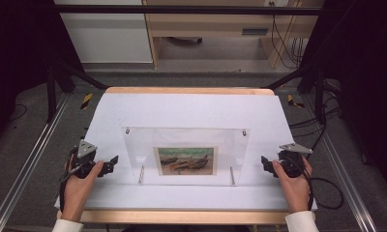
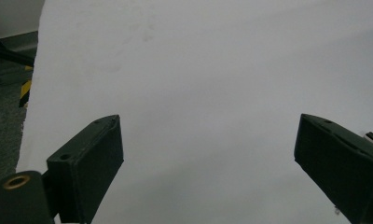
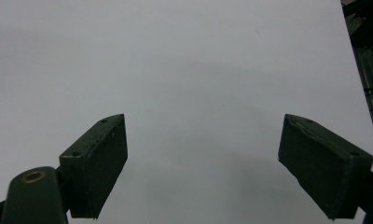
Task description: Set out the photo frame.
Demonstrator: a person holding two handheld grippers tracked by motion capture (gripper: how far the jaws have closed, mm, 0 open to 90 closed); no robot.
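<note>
Both the left gripper (image 1: 115, 159) and right gripper (image 1: 263, 160) gape wide, empty, flanking the clear acrylic picture frame (image 1: 133, 150) on the white paper sheet (image 1: 191, 108). A one-sided grab could slide the frame or tip it.

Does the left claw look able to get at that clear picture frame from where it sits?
Probably yes. The left claw is open beside the clear frame, with bare white paper between them.
</note>
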